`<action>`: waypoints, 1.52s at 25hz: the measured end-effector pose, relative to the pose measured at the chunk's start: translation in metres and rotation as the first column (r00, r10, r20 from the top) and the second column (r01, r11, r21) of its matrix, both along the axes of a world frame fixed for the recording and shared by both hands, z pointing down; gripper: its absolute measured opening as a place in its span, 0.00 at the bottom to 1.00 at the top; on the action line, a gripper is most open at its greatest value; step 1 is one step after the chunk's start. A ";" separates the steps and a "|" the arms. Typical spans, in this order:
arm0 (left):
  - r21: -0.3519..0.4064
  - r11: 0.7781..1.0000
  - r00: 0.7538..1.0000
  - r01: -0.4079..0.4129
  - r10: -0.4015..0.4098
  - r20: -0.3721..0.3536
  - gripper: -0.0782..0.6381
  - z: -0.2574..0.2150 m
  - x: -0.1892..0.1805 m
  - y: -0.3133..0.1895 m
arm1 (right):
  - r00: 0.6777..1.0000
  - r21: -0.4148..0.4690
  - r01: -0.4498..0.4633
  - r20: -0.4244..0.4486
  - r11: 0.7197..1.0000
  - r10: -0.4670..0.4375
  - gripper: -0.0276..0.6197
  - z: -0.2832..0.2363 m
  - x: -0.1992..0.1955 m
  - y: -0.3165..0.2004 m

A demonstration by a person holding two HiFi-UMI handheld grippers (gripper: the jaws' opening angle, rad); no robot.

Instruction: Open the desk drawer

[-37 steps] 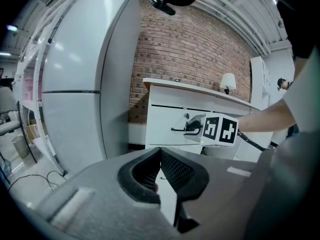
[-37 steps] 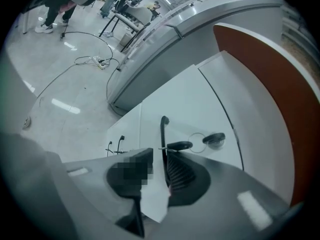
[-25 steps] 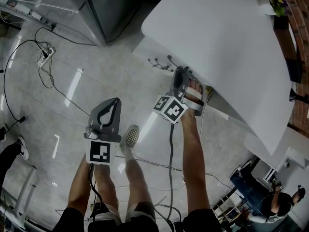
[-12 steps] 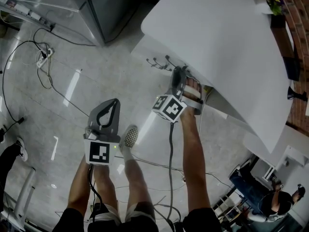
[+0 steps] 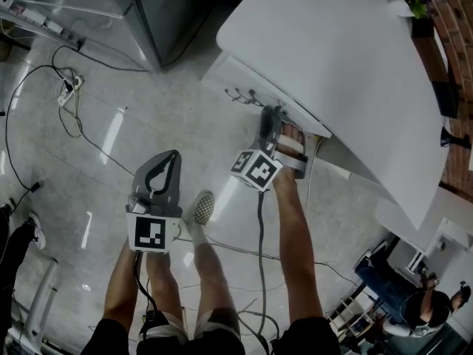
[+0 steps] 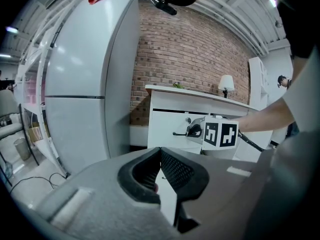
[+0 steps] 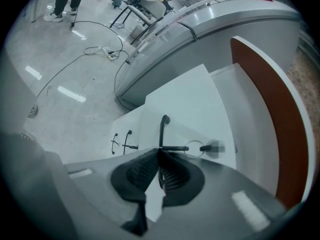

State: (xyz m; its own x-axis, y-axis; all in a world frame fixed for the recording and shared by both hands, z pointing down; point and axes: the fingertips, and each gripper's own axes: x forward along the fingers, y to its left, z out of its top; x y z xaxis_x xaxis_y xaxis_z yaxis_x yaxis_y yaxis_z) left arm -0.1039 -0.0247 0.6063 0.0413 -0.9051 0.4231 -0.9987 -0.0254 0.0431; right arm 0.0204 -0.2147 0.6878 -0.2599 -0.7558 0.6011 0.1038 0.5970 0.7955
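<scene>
Dim, greyish head view. Streaky ceiling-light glare on floor [image 5: 111, 135], left. Desk top [image 5: 332, 65] bright, flat white. Strong fisheye bending, black corners in both gripper views. Near jaws soft, slightly blurred.

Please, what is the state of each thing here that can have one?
desk drawer: seems pulled out slightly
drawer handle: gripped by the right tool
right tool: shut on the drawer handle
left tool: shut, empty
refrigerator: doors closed
</scene>
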 end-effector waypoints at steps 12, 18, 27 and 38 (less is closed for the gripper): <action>0.008 1.000 1.000 -0.002 0.002 0.006 0.12 -0.008 -0.004 0.010 | 1.000 -0.010 -0.008 0.003 1.000 0.008 0.07 -0.001 0.002 0.018; 0.020 1.000 1.000 -0.006 0.006 0.006 0.12 -0.009 -0.002 0.019 | 1.000 -0.019 0.001 0.002 1.000 -0.001 0.07 0.002 0.003 0.042; 0.013 1.000 1.000 -0.014 0.013 0.023 0.12 -0.014 -0.007 0.039 | 1.000 -0.006 -0.016 0.020 1.000 0.016 0.07 -0.005 0.005 0.075; 0.025 1.000 0.999 -0.009 0.008 0.031 0.12 -0.020 -0.012 0.062 | 1.000 -0.025 0.005 0.012 1.000 -0.004 0.07 0.002 0.010 0.116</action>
State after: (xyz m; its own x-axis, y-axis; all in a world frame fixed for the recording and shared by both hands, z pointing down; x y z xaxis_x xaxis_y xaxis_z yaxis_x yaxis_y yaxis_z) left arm -0.1163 0.0369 0.5863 0.0364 -0.9151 0.4015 -0.9993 -0.0348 0.0113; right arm 0.0306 -0.0983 0.6895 -0.2706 -0.7394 0.6165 0.0969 0.6162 0.7816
